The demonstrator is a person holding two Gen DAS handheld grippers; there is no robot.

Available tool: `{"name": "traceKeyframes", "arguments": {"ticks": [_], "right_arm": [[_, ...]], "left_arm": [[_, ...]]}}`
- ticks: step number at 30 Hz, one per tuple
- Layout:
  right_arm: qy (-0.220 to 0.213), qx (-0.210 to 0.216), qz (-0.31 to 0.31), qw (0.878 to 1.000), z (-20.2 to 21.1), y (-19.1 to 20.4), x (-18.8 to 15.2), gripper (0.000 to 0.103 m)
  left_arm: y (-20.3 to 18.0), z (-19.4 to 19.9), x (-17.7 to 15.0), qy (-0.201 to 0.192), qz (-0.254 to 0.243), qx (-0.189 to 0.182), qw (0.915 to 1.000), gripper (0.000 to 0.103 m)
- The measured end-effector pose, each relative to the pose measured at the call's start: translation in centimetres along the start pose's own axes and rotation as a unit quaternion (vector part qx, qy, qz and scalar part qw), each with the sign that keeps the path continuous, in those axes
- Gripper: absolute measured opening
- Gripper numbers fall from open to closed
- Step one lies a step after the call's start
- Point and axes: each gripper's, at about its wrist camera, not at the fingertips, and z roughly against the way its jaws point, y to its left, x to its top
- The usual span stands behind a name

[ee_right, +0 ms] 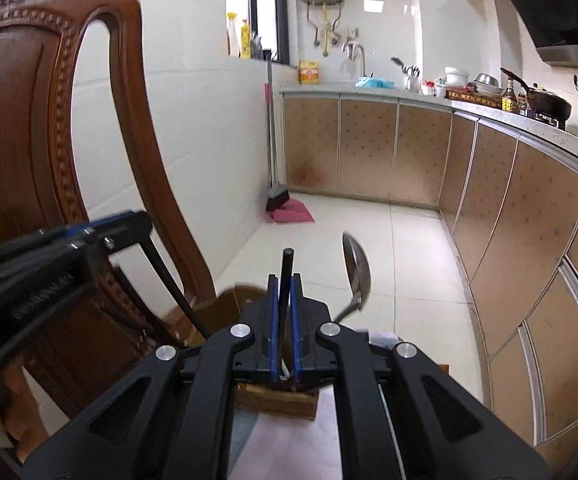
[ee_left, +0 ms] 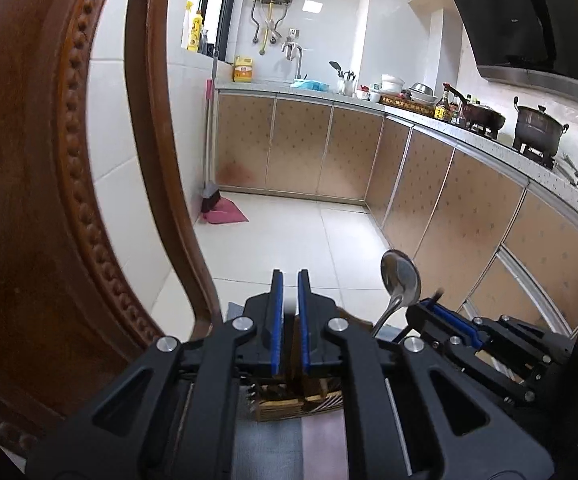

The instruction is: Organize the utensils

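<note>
A wooden utensil holder [ee_left: 289, 404] [ee_right: 277, 402] stands on the table just under both grippers. A steel spoon [ee_left: 401, 280] [ee_right: 356, 268] stands in it, bowl up. My left gripper [ee_left: 291, 276] [ee_right: 141, 220] is shut on a black chopstick [ee_right: 169, 280] that slants down toward the holder; in the left wrist view only a sliver of it shows between the blue pads. My right gripper [ee_right: 285, 278] [ee_left: 435, 300] is shut on a second black chopstick [ee_right: 288, 264], which sticks up past its fingertips; its lower end is hidden behind the jaws.
A carved wooden chair back [ee_left: 49, 160] [ee_right: 69, 140] rises close on the left. A grey and pink mat [ee_left: 289, 448] covers the table under the holder. Beyond lie a tiled floor [ee_left: 309, 240], kitchen cabinets [ee_left: 429, 184] and a broom [ee_left: 209, 196].
</note>
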Motion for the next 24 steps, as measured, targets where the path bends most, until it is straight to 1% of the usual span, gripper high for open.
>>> {"name": "traceKeyframes", "arguments": {"ticks": [1, 2, 3, 4, 5, 6, 8, 9, 10, 11, 12, 13, 14, 16, 22, 24], "right_arm": [[0.0, 0.001, -0.001, 1.0, 0.2, 0.0, -0.2, 0.013], [-0.001, 0.004, -0.001, 1.0, 0.6, -0.1, -0.3, 0.021], [-0.004, 0.007, -0.003, 1.0, 1.1, -0.1, -0.5, 0.026], [-0.008, 0.008, -0.004, 1.0, 1.8, -0.1, -0.6, 0.037], [-0.016, 0.01, -0.007, 1.0, 2.7, -0.1, -0.8, 0.044], [-0.026, 0.016, -0.009, 0.999, 3.8, -0.2, -0.9, 0.046], [-0.04, 0.02, -0.011, 0.999, 5.8, -0.2, -1.1, 0.054], [-0.047, 0.021, -0.013, 0.999, 6.8, -0.3, -1.1, 0.057], [-0.06, 0.022, -0.016, 0.998, 8.2, -0.5, -1.3, 0.062], [-0.072, 0.021, -0.017, 0.997, 9.6, -0.6, -1.7, 0.067], [-0.079, 0.02, -0.018, 0.997, 10.5, -0.7, -1.9, 0.07], [-0.09, 0.014, -0.018, 0.996, 12.0, -0.8, -2.5, 0.075], [-0.098, 0.007, -0.02, 0.995, 13.0, -1.0, -3.0, 0.079], [-0.11, -0.006, -0.023, 0.994, 15.0, -1.1, -4.2, 0.082], [-0.106, -0.023, -0.028, 0.994, 19.4, -1.1, -7.5, 0.082], [-0.096, -0.034, -0.038, 0.994, 20.5, -1.1, -9.1, 0.092]], "left_arm": [[-0.1, 0.5, -0.2, -0.001, -0.005, 0.003, 1.0, 0.016], [-0.2, 0.9, -0.3, -0.001, -0.009, 0.001, 1.0, 0.022], [-0.4, 1.3, -0.3, -0.003, -0.01, 0.001, 0.9999, 0.036], [-0.5, 2.1, -0.4, -0.012, -0.012, 0.001, 0.9999, 0.045], [-0.6, 2.9, -0.6, -0.019, -0.015, 0.003, 0.9997, 0.046], [-0.6, 3.5, -0.8, -0.022, -0.016, 0.004, 0.9996, 0.047], [-0.6, 5.5, -1.4, -0.033, -0.015, 0.003, 0.9993, 0.055], [-0.6, 6.3, -1.6, -0.038, -0.014, 0.005, 0.9992, 0.063], [-0.7, 7.5, -2.1, -0.047, -0.012, 0.008, 0.9988, 0.07], [-0.7, 8.6, -2.5, -0.055, -0.01, 0.011, 0.9984, 0.072], [-0.9, 9.6, -3.0, -0.06, -0.01, 0.013, 0.9981, 0.078], [-1.1, 11.0, -3.8, -0.066, -0.01, 0.017, 0.9976, 0.084], [-1.3, 11.8, -4.3, -0.071, -0.011, 0.018, 0.9973, 0.085], [-1.8, 13.5, -5.5, -0.076, -0.014, 0.024, 0.9967, 0.09], [-2.4, 17.7, -9.4, -0.065, -0.009, 0.053, 0.9964, 0.097], [-2.6, 19.0, -10.7, -0.06, -0.008, 0.065, 0.996, 0.097]]}}
